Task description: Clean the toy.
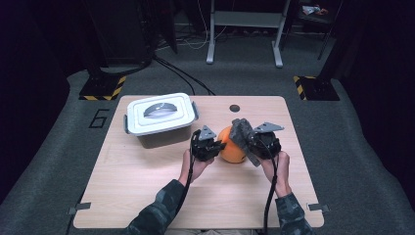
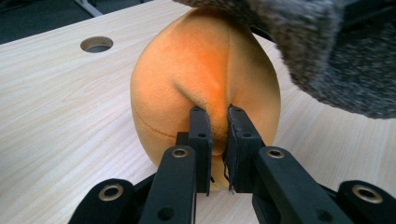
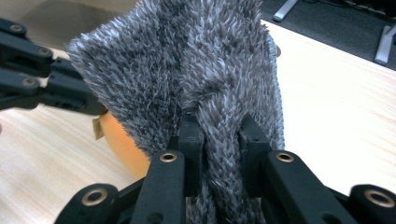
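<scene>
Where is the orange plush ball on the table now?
In the high view, the orange plush ball rests on the table right of centre, between the two hand-held grippers, right of the lidded white box.

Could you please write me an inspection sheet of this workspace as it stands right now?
Surface: light wooden table with a round hole near its far edge.
Job's things: orange plush toy on the table; grey fuzzy cloth lying over its top.
Clutter: white lidded container, closed, at the far left.
Grippers: left gripper shut, pinching a fold of the plush; right gripper shut on the cloth.
Cables: one cable trails from each gripper towards the person; more lie on the floor.
Surroundings: grey carpet, table legs, hazard-striped bases.
</scene>
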`<state>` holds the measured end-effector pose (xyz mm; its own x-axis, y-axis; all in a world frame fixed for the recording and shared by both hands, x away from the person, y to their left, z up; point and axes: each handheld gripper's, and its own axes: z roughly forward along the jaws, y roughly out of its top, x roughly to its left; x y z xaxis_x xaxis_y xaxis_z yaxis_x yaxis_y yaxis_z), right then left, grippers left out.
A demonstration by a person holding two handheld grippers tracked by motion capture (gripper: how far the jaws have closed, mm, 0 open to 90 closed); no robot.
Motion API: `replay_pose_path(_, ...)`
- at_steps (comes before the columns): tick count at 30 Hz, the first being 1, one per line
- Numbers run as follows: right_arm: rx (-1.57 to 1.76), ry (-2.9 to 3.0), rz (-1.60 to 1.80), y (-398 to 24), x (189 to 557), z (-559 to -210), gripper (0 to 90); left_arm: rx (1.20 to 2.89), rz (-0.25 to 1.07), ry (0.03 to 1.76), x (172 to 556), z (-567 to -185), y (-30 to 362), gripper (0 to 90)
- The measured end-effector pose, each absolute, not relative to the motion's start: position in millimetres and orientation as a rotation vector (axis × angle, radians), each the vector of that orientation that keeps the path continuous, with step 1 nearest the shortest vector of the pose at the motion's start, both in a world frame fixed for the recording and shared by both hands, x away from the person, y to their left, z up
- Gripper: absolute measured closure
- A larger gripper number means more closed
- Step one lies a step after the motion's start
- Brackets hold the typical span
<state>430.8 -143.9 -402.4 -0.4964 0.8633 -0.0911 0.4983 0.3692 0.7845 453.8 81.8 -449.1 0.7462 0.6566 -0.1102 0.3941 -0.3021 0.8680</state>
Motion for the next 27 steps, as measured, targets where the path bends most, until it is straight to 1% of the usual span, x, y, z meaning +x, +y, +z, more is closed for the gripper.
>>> replay_pose_path(14,1.212,2.13,0.98,-160,407,-412,75.1,1.937,0.334,0.811,456,-449,83,81.6)
replay_pose_path(27,1.217,2.144,0.972,-164,399,-421,75.1,1.937,0.332,0.823,458,-449,87,81.7)
